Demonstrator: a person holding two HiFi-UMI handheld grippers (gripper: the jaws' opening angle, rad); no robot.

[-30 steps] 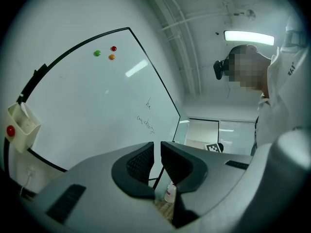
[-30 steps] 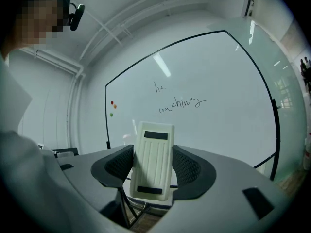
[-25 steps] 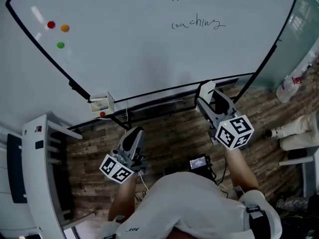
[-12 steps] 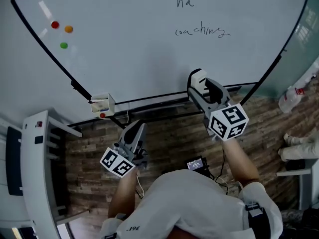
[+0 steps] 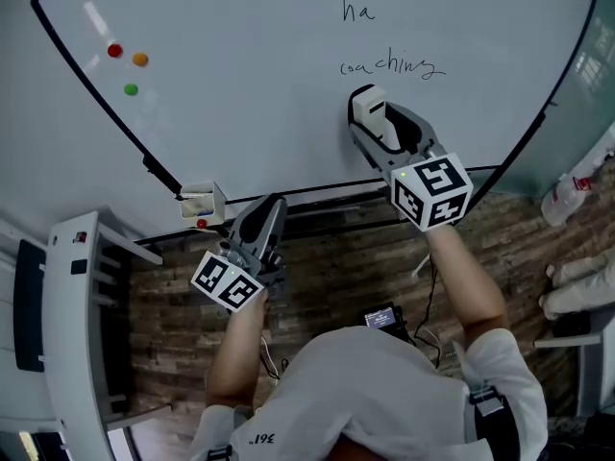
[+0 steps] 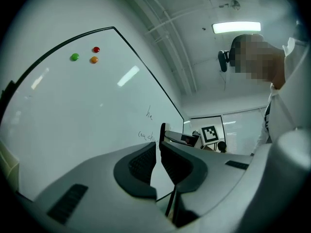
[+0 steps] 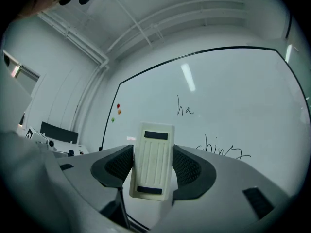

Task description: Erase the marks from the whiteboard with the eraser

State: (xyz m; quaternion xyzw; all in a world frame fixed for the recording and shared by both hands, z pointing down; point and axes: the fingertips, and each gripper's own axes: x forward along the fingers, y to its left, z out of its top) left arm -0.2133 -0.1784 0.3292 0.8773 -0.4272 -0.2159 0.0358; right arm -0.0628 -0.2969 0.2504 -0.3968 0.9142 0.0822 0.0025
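Two hand-held grippers face the whiteboard (image 5: 240, 94). We see the right gripper (image 5: 369, 115) clamped on the white eraser (image 7: 152, 162), with its jaws pressing the eraser's long sides and the eraser standing upright between them. In the head view the eraser's far end lies against the board's lower area; we cannot tell whether it touches. The written marks "ha" (image 5: 357, 10) and "coaching" (image 5: 392, 65) lie just beyond the right gripper's tip. The left gripper (image 6: 158, 155) sits lower and well apart to the left, its jaws drawn together to a thin slit with nothing between them. A small box (image 5: 200, 200) on the board's ledge is just left of its tip, and three magnets (image 5: 131, 89) lie farther beyond on that side.
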